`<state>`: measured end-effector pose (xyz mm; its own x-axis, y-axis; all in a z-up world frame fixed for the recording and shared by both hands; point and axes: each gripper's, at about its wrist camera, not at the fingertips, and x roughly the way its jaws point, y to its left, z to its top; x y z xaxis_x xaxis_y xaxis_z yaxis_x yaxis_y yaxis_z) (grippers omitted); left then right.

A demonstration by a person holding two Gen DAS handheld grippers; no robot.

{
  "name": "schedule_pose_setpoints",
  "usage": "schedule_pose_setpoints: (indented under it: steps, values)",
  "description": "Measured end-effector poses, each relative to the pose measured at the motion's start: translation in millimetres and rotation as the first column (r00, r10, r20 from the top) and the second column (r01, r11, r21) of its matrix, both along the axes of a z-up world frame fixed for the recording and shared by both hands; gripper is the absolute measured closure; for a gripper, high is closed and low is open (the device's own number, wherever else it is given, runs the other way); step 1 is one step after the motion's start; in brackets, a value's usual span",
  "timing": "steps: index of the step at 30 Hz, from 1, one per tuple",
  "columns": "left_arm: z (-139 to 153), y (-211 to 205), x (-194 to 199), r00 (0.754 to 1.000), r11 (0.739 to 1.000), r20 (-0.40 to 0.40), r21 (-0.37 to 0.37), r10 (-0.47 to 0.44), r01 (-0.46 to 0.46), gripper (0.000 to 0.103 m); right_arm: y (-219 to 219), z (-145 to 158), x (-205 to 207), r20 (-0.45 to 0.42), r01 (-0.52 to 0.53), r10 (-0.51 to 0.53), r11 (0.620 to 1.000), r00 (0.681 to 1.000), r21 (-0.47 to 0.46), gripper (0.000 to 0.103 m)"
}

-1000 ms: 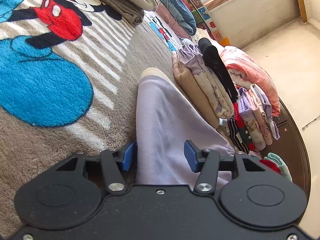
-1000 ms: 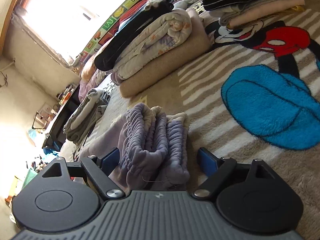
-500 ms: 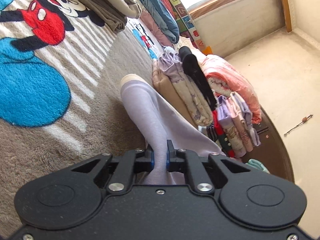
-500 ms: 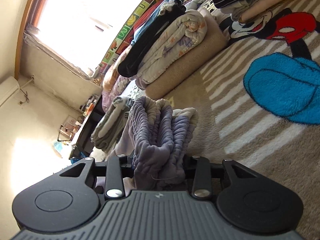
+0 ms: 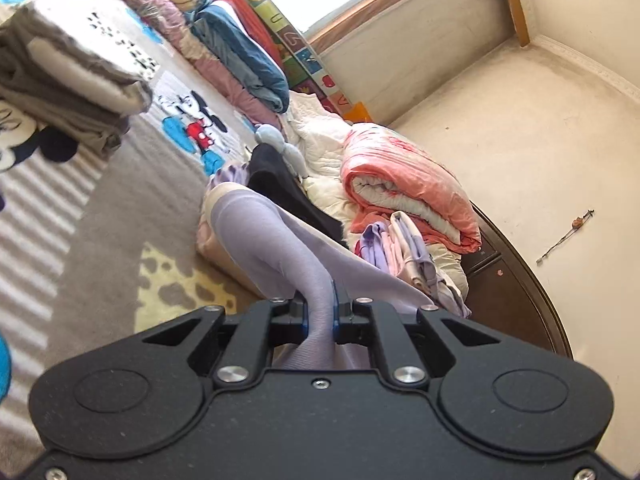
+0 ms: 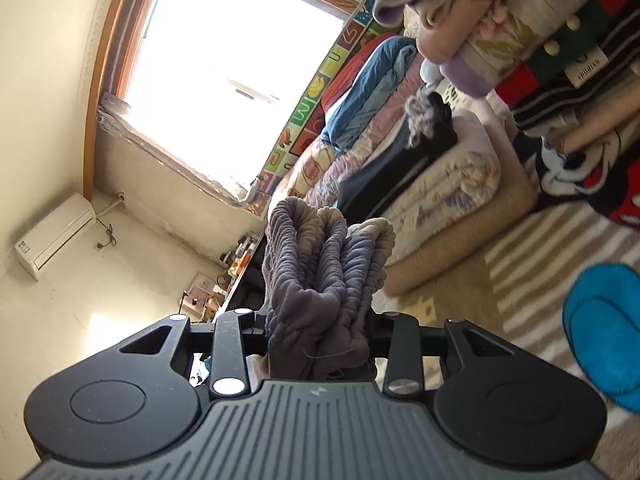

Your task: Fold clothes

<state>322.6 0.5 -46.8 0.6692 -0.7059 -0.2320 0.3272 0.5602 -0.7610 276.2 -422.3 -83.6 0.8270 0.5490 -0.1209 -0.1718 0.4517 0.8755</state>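
Note:
A folded lilac garment [image 5: 260, 240] with a cream edge hangs above the cartoon-print rug [image 5: 80, 240]. My left gripper [image 5: 319, 314] is shut on its smooth end, the cloth pinched between the blue pads. In the right wrist view, my right gripper [image 6: 320, 330] is shut on the garment's bunched, ribbed elastic end [image 6: 324, 264], which stands up in thick folds between the jaws. Both ends are lifted off the rug. The stretch of cloth between the two grippers is hidden.
Stacks of folded clothes and bedding ring the rug: a grey pile [image 5: 68, 68], a coral quilt [image 5: 404, 192], a cream floral quilt [image 6: 444, 188] and a striped stack [image 6: 560, 60]. A dark wooden edge [image 5: 520, 280] borders the bare floor [image 5: 520, 140]. A window [image 6: 232, 72] is behind.
Both grippers went from open around the garment's ends to shut on them. Both then rose from the rug and tilted upward, lifting the garment.

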Motion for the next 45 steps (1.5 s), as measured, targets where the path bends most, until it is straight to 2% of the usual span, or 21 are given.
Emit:
schedule_pose_setpoints:
  steps: [10,14,17,18,19,20,21,24,26,27,31,34,36,37,39,40,41,45]
  values:
    - [57.4,-52.0,118.1,0.993,0.998,0.104,-0.016,-0.063,0.065,0.096,-44.3,50.4,100.3,0.099,0.124,-0.128,0.991,0.987,0.051,0.065]
    - [69.3,-63.3,159.8,0.988,0.996,0.131,-0.029,-0.077,0.082,0.096,-54.5,59.5,137.0,0.116,0.174,-0.177,0.984,0.977,0.036,0.065]
    - [66.0,-72.4,186.6,0.988,0.994,0.121,-0.039,-0.095,0.1,0.096,-61.0,64.9,164.0,0.114,0.221,-0.221,0.975,0.969,0.005,0.064]
    - [60.8,-77.4,196.3,0.988,0.993,0.112,-0.029,-0.107,0.111,0.096,-59.5,62.0,171.2,0.07,0.267,-0.262,0.961,0.963,-0.073,0.061]
    - [52.2,-84.5,203.7,0.991,0.994,0.089,0.039,-0.101,0.098,0.093,-56.4,59.0,178.5,0.029,0.3,-0.299,0.94,0.954,-0.163,0.053]
    - [42.2,-92.5,210.0,0.995,0.988,0.061,0.134,-0.084,0.075,0.089,-49.6,55.7,186.2,-0.008,0.307,-0.322,0.91,0.947,-0.28,0.054]
    - [32.2,-100.6,216.4,0.997,0.972,0.035,0.228,-0.065,0.055,0.077,-42.7,53.4,192.0,-0.029,0.305,-0.341,0.874,0.94,-0.379,0.054]
    - [9.4,-100.1,204.4,0.998,0.944,0.06,0.33,-0.036,0.014,0.077,-18.0,64.2,182.0,0.082,0.323,-0.33,0.795,0.941,-0.513,0.044]
    - [9.3,-94.9,190.1,0.993,0.937,0.121,0.347,-0.007,-0.036,0.075,-8.8,77.0,168.1,0.171,0.368,-0.332,0.737,0.928,-0.566,0.033]
    - [12.1,-92.9,182.5,0.987,0.933,0.158,0.354,0.011,-0.067,0.075,-5.9,81.5,162.4,0.206,0.39,-0.335,0.709,0.92,-0.588,0.033]
    - [24.9,-101.7,168.0,0.965,0.922,0.261,0.374,-0.002,-0.1,0.075,3.3,94.7,150.2,0.355,0.45,-0.283,0.647,0.891,-0.615,0.033]
    - [24.5,-122.6,169.1,0.954,0.902,0.296,0.424,-0.053,-0.082,0.075,15.6,96.3,161.6,0.356,0.376,-0.171,0.65,0.919,-0.66,0.035]
    - [18.1,-136.9,170.3,0.947,0.878,0.31,0.472,-0.082,-0.078,0.075,23.1,89.4,173.3,0.333,0.337,-0.136,0.654,0.933,-0.678,0.037]
    - [9.4,-144.7,172.1,0.948,0.856,0.304,0.511,-0.096,-0.077,0.075,25.1,82.5,180.4,0.299,0.312,-0.136,0.656,0.944,-0.687,0.034]
    - [-18.1,-156.6,173.0,0.956,0.799,0.272,0.597,-0.109,-0.078,0.075,17.9,50.4,205.0,0.118,0.207,-0.175,0.691,0.978,-0.693,0.031]
    - [-29.3,-160.0,168.7,0.953,0.781,0.28,0.618,-0.115,-0.087,0.075,13.2,25.7,214.8,0.007,0.142,-0.187,0.721,0.982,-0.679,0.034]
    - [-35.1,-160.8,163.0,0.948,0.776,0.297,0.623,-0.117,-0.1,0.074,13.3,12.9,215.8,-0.025,0.116,-0.181,0.723,0.983,-0.681,0.036]
    - [-35.1,-157.2,152.4,0.942,0.771,0.32,0.624,-0.104,-0.127,0.074,24.9,16.7,193.7,0.039,0.154,-0.176,0.709,0.984,-0.688,0.032]
